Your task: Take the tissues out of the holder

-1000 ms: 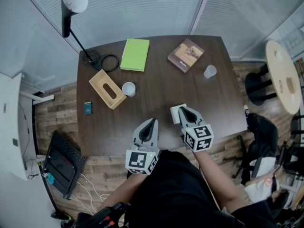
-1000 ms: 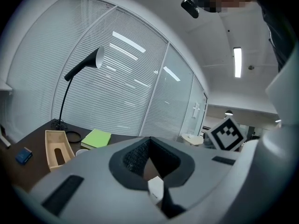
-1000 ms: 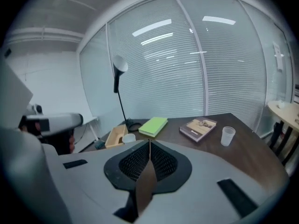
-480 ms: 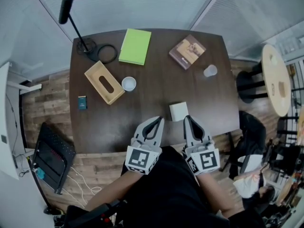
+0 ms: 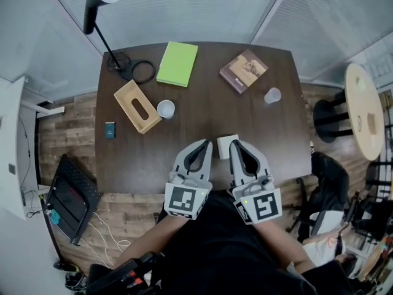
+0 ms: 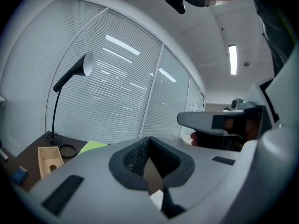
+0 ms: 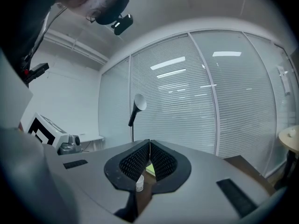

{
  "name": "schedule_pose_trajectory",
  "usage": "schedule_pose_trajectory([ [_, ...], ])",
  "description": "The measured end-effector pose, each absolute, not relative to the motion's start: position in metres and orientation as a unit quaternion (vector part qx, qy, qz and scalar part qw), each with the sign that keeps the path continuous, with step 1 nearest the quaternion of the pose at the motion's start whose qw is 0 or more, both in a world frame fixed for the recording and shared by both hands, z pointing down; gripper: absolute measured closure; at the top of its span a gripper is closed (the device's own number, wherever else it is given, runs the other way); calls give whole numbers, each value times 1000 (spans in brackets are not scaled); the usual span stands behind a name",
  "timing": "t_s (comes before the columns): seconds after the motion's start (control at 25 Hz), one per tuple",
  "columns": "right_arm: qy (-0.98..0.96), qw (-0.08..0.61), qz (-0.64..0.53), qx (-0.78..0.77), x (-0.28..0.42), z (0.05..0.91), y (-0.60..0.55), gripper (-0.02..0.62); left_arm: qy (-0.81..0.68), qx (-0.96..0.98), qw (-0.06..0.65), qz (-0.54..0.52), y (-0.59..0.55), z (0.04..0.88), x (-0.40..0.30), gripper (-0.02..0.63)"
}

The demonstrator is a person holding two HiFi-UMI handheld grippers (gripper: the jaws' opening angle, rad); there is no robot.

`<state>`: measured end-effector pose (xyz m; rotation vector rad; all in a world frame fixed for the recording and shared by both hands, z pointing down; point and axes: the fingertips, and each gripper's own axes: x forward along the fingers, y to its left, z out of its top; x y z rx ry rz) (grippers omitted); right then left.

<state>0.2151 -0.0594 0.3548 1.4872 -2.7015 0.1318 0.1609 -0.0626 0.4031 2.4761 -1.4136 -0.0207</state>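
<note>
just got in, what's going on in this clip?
A person holds two grippers over the near edge of the dark brown table. The left gripper and right gripper are side by side, both shut and empty. A small white stack of tissues lies on the table between their tips. The light wooden tissue holder sits apart at the left, nothing sticking out of its slot. The tissues look already out.
</note>
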Motion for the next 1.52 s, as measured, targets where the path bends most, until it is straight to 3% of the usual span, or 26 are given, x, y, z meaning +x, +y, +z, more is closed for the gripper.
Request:
schedule_pose_trajectory([
  [0.52, -880, 3, 36, 473, 295, 331, -84, 583, -547, 829, 106, -42, -73, 351, 205, 611],
  [1.52, -911, -12, 0, 413, 337, 330, -44, 584, -615, 783, 75, -49, -21, 351, 262, 610],
])
